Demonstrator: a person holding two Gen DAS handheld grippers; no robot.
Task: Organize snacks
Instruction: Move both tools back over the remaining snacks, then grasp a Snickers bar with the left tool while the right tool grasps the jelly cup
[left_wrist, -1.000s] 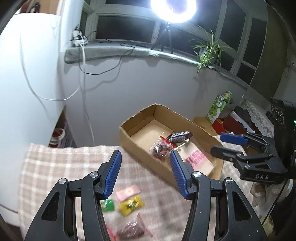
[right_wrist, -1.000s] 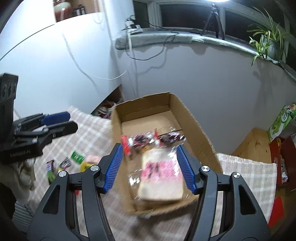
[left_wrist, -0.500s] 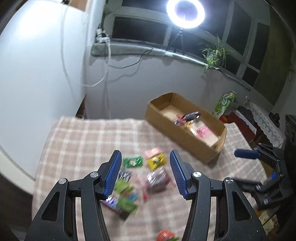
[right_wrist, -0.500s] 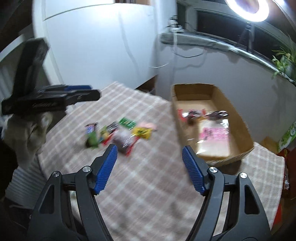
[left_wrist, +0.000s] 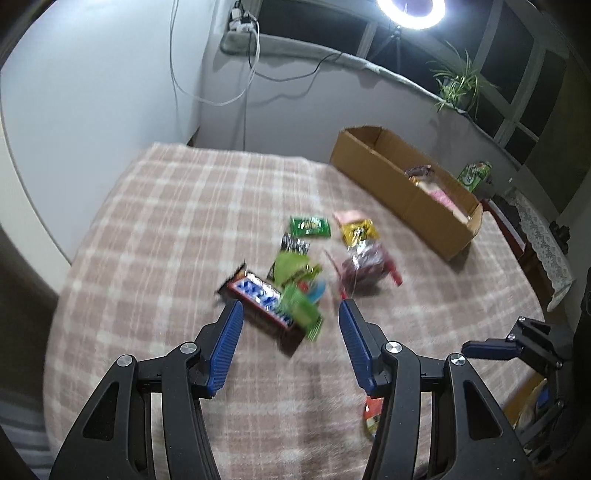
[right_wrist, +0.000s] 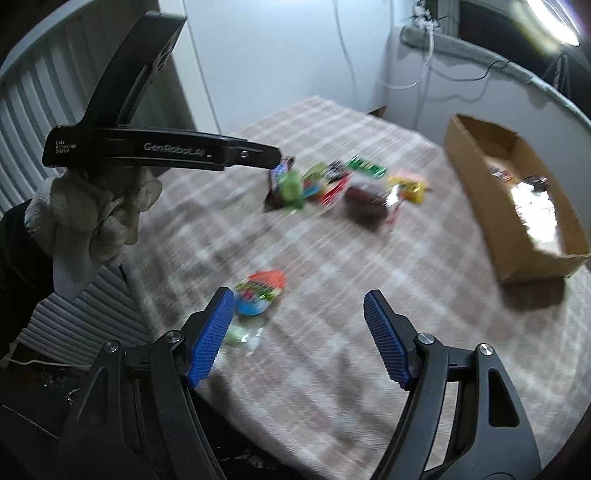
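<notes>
Snacks (left_wrist: 306, 273) lie heaped mid-table, well apart from the box (left_wrist: 402, 188); both the left gripper (left_wrist: 291, 334) and right gripper (right_wrist: 299, 334) are spread empty, so single out one packet.

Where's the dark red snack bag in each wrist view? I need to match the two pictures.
Left wrist: the dark red bag lies right of centre, above the right fingertip, at the pile's right edge.
Right wrist: the same bag sits upper centre, at the pile's right end.
Shared landmark: the cardboard box, to the bag's right in both; a yellow packet lies between them.
</notes>
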